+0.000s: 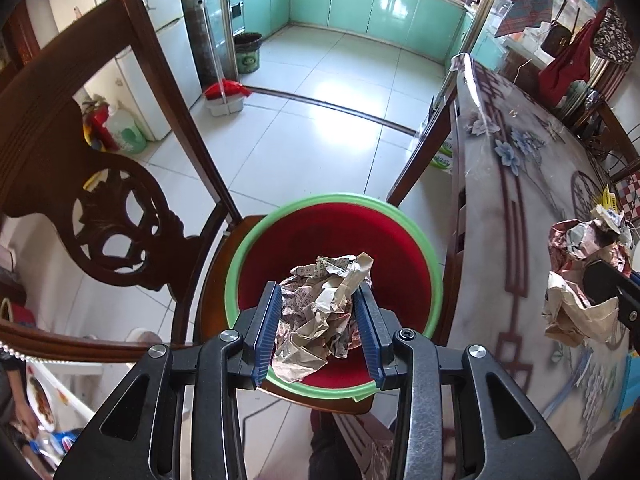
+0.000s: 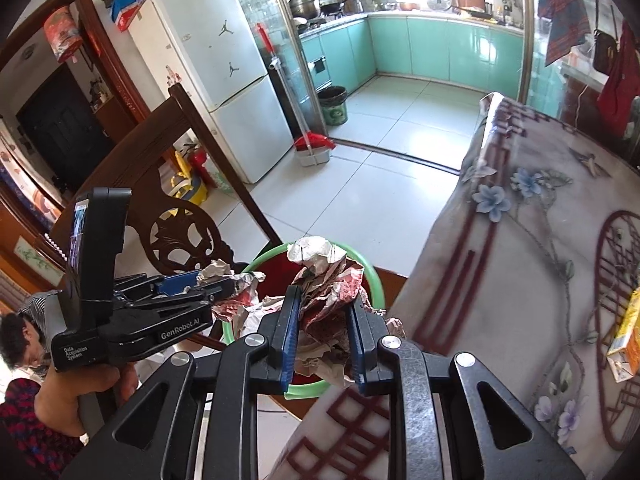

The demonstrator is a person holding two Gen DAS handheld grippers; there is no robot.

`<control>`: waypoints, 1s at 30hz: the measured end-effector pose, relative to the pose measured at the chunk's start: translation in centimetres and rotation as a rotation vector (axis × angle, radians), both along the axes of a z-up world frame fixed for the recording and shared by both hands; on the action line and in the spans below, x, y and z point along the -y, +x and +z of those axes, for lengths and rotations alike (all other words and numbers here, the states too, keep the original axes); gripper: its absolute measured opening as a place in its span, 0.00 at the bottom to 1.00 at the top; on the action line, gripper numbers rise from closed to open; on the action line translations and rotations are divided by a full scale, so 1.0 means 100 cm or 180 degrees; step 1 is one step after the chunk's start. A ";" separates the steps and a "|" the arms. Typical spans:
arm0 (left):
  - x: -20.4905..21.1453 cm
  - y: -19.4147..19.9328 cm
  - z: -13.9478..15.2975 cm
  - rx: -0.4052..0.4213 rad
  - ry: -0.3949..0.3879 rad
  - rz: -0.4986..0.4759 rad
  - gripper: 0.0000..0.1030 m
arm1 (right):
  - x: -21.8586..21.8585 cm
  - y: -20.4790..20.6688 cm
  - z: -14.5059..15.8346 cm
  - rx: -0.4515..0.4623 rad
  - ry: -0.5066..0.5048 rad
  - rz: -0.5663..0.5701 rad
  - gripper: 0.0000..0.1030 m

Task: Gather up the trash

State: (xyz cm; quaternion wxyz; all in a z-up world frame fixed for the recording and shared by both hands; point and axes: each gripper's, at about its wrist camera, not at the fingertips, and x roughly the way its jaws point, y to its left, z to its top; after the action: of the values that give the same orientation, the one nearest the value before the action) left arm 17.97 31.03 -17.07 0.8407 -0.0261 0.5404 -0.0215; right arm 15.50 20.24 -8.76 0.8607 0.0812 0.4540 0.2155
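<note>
Crumpled newspaper wads are clamped in both tongs: the left gripper (image 1: 324, 320) pinches one wad (image 1: 326, 312) directly over the red bin (image 1: 434, 276), the right gripper (image 2: 322, 334) pinches another (image 2: 320, 280) just short of it. Neither is dropped yet, and a yellow carton (image 2: 628, 332) on the table (image 2: 500, 260) to the right looks left to collect.

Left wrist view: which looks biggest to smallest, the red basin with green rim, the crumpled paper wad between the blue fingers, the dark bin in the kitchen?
1. Red basin with green rim
2. Crumpled paper wad, nearer the camera
3. Dark bin, far off, so true size unsure
</note>
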 end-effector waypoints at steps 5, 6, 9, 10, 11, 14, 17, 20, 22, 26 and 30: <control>-0.007 0.004 -0.014 -0.0113 -0.0023 0.0051 0.35 | -0.014 0.014 -0.019 -0.0173 0.0074 0.0071 0.18; -0.008 0.005 -0.016 -0.0130 -0.0026 0.0064 0.35 | -0.016 0.017 -0.022 -0.0187 0.0070 0.0085 0.18; -0.012 0.007 -0.022 -0.0177 -0.0037 0.0081 0.35 | -0.024 0.021 -0.027 -0.0198 0.0072 0.0135 0.18; -0.013 0.008 -0.023 -0.0187 -0.0043 0.0089 0.35 | -0.024 0.021 -0.026 -0.0195 0.0074 0.0148 0.18; -0.014 0.009 -0.024 -0.0187 -0.0048 0.0099 0.35 | -0.026 0.022 -0.027 -0.0184 0.0064 0.0167 0.18; -0.015 0.012 -0.029 -0.0201 -0.0071 0.0134 0.37 | -0.031 0.024 -0.027 -0.0145 0.0058 0.0222 0.19; -0.015 0.013 -0.030 -0.0170 -0.0093 0.0239 0.51 | -0.034 0.026 -0.028 -0.0096 0.0041 0.0230 0.31; -0.015 0.011 -0.027 -0.0089 -0.0116 0.0322 0.72 | -0.034 0.026 -0.028 -0.0057 0.0074 0.0231 0.48; -0.013 0.008 -0.024 -0.0031 -0.0133 0.0336 0.73 | -0.032 0.023 -0.026 0.0010 0.0103 0.0245 0.55; -0.010 -0.001 -0.021 -0.0026 -0.0121 0.0355 0.74 | -0.025 0.016 -0.019 0.0071 0.0071 0.0231 0.55; -0.010 -0.022 -0.015 0.0014 -0.0137 0.0449 0.74 | -0.009 -0.003 -0.008 0.0151 0.0020 0.0270 0.55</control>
State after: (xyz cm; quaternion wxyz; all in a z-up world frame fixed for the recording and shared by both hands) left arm 15.72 32.07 -18.59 0.8406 -0.0821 0.5347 0.0261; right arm 15.18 21.16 -9.57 0.8610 0.0594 0.4358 0.2552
